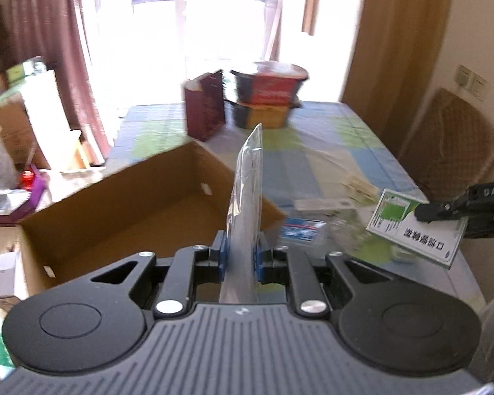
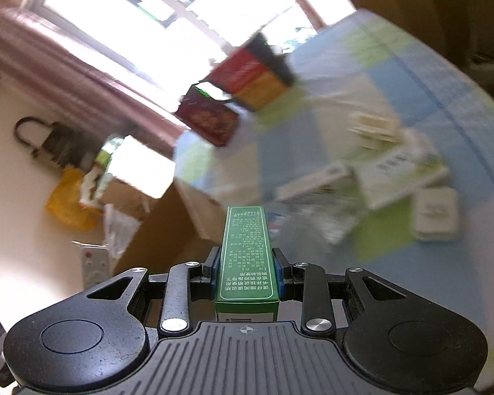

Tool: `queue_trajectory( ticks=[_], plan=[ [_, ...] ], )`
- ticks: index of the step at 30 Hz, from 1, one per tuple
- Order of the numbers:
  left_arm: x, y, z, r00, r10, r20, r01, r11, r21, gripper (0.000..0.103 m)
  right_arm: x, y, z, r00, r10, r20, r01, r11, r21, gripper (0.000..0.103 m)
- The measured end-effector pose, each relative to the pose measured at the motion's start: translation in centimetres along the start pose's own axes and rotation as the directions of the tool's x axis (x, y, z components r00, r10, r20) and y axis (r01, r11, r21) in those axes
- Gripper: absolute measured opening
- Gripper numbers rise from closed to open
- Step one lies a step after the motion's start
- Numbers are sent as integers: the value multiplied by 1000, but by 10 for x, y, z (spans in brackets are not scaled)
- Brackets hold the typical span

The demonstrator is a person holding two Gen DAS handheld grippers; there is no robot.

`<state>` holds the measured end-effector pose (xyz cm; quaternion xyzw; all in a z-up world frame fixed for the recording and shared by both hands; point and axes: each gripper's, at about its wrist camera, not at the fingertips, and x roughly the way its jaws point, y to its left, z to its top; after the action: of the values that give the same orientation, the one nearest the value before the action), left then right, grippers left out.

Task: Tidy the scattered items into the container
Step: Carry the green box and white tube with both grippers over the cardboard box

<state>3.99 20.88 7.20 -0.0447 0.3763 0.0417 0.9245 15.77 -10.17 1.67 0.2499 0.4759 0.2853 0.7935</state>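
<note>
Plainly both tools are loaded at once; the left gripper (image 1: 240, 260) is clenched on a clear plastic packet (image 1: 247, 194), which stands on edge between the blue pads, gripped at its lower end so the rest rises free; it hangs over the near right corner of the open cardboard box (image 1: 141, 197), the landmark for everything else; the box looks bare inside, and I would judge the packet is held thin-side up so that it can be let fall inside the wall; the carry seems nearly over, though the release is not yet done.

Right of the box, over the checked tablecloth (image 1: 329, 138), the right gripper (image 2: 245, 271) is closed on a green and white carton (image 2: 245, 250); its narrow green face sits between the pads, a sensible hold since the broad faces would not fit; the same carton shows in the left wrist view, held clear of the cloth.

Still lying right of the box are several blurred flat packets and a small white case (image 2: 436, 214); beyond the box stand a maroon bag (image 1: 205, 108) and stacked bowls (image 1: 266, 95), which I take to be no part of the tidying.
</note>
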Motion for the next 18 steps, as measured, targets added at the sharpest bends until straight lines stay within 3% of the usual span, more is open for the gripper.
queue_trajectory(
  ticks=[10, 18],
  plan=[
    [-9, 61, -5, 994, 110, -2, -110, 989, -98, 13, 59, 76, 3, 994, 94, -61, -101, 988, -117, 33],
    [1, 110, -13, 982, 186, -35, -189, 957, -222, 13, 112, 116, -2, 986, 121, -116, -139, 976, -166, 33]
  ],
)
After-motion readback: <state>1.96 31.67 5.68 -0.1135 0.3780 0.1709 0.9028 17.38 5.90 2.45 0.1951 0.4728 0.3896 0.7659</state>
